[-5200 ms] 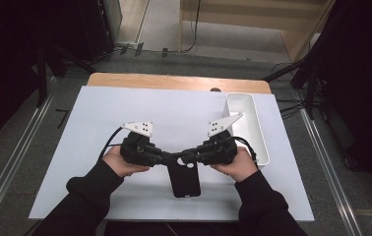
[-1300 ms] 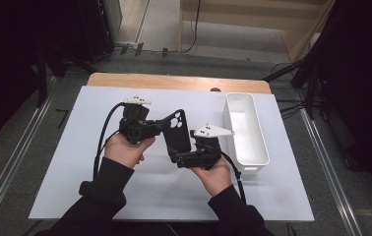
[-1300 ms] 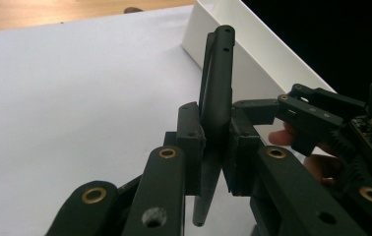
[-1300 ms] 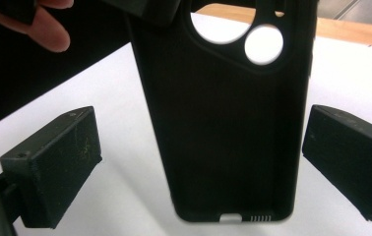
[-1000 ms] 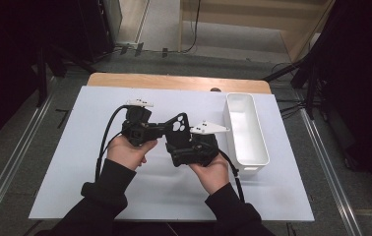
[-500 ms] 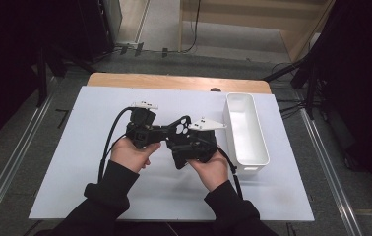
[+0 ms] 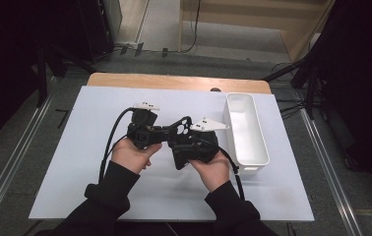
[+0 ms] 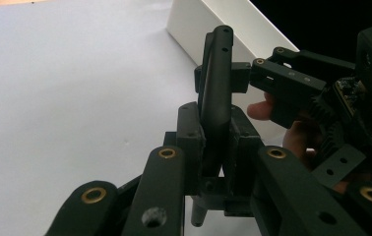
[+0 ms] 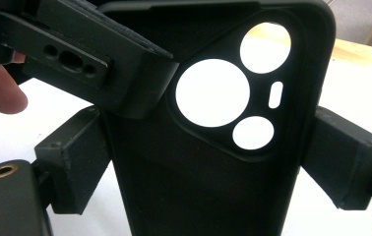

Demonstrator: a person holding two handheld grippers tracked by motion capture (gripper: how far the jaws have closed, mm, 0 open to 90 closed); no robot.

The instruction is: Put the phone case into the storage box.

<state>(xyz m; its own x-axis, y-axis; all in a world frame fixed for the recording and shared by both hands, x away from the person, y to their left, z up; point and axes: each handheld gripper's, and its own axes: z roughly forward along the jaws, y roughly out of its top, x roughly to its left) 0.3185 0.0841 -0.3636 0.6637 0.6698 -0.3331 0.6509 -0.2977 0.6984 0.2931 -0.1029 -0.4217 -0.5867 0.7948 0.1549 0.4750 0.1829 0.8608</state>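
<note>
Between the two hand-held tongs, above the white table sheet (image 7: 76,147), a black phone case (image 9: 208,162) is held upright and clear of the surface. The left gripper (image 8: 216,142) is clamped across the case's thin edge, its pads (image 8: 190,132) pressed flat against front and back, as seen in the left gripper view, where the case (image 8: 217,93) rises on edge between the jaws. The right gripper (image 9: 208,167) is set across the case's width, with one pad (image 9: 73,162) against each long side just below the camera cut-out; its jaws have just been closing, and contact on both sides is seen in the right gripper view. In the high view, the left gripper (image 7: 162,135) and the right gripper (image 7: 186,142) are brought close together, the case (image 7: 181,129) between them. A white bin (image 7: 245,130) stands on the sheet just beyond the right gripper, apart from the case.
</note>
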